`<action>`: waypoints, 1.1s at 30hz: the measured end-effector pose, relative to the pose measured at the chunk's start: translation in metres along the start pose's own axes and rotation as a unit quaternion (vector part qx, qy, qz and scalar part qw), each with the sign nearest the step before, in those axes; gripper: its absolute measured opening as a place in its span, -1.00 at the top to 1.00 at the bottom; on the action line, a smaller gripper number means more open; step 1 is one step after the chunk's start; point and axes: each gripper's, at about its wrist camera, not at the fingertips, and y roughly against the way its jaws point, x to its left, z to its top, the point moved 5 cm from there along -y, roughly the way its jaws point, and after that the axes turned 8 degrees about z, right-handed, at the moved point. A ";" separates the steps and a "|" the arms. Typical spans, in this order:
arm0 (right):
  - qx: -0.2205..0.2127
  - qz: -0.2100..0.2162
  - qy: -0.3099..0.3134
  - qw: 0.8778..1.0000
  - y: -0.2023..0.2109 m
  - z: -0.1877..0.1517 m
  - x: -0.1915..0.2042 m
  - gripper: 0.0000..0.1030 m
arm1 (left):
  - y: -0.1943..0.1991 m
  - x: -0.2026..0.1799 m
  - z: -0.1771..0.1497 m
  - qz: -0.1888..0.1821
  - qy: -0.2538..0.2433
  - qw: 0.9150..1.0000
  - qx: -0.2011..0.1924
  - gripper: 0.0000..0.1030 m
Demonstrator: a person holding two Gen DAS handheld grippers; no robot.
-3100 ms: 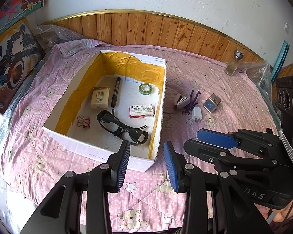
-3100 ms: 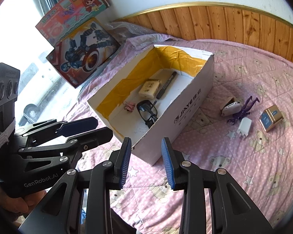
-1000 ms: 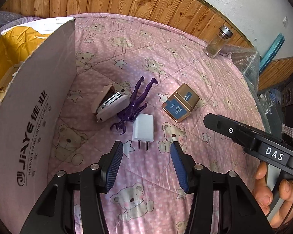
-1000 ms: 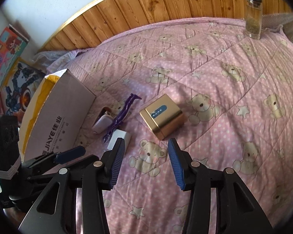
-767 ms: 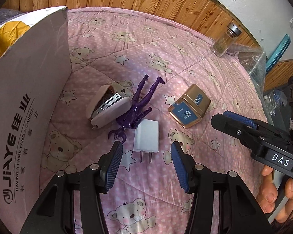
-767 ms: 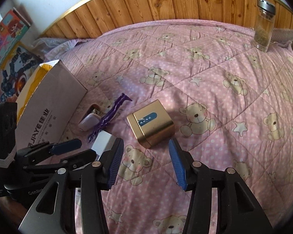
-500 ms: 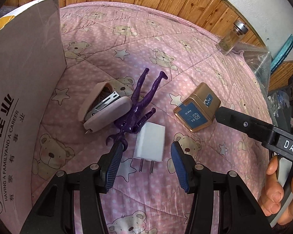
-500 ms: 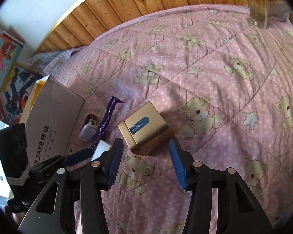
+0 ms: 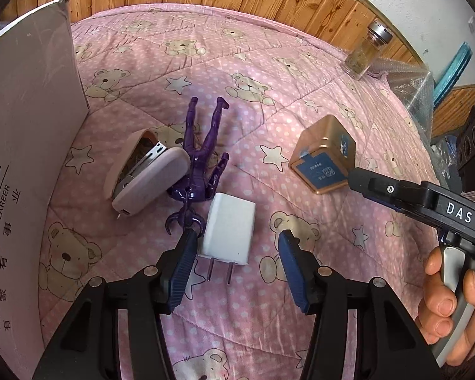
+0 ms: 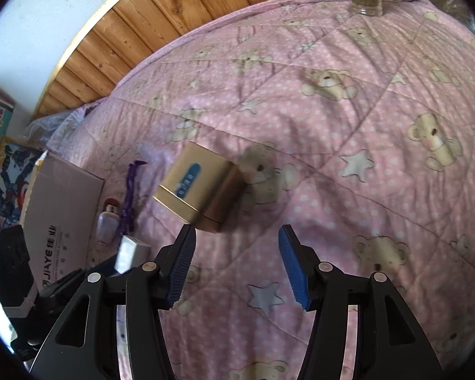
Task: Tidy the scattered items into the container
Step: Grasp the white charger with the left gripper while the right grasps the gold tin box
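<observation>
On the pink bear quilt lie a white plug charger (image 9: 229, 233), a purple toy figure (image 9: 199, 161), a pink stapler (image 9: 148, 181) and a gold tin with a blue label (image 9: 324, 155). My left gripper (image 9: 236, 261) is open, its fingers either side of the charger's prongs. My right gripper (image 10: 234, 258) is open just short of the gold tin (image 10: 199, 188); in the left wrist view one finger (image 9: 373, 186) of it touches the tin's near edge. The cardboard box (image 9: 25, 145) stands at the left, its inside hidden.
A glass jar (image 9: 365, 52) stands at the far edge of the quilt by the wooden panelling. Clear bubble wrap (image 9: 410, 88) lies beside it. A hand (image 9: 452, 310) holds the right gripper's handle. Toy boxes (image 10: 3, 158) lean at the far left.
Both grippers moved from near the box to the scattered items. The left one closed in on the charger; the right one came up to the gold tin. Both stayed open.
</observation>
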 end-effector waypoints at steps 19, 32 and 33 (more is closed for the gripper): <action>-0.051 -0.080 -0.028 0.995 0.021 0.015 -0.042 -0.16 | 0.001 -0.011 0.002 -0.023 -0.004 0.999 -0.030 -0.06; -0.063 -0.062 0.031 0.996 -0.009 0.032 0.027 -0.20 | -0.011 -0.021 0.003 0.010 -0.021 0.999 -0.035 -0.13; -0.071 -0.061 0.027 0.995 -0.007 0.030 0.019 -0.24 | -0.011 -0.020 0.003 0.008 -0.020 0.999 -0.034 -0.13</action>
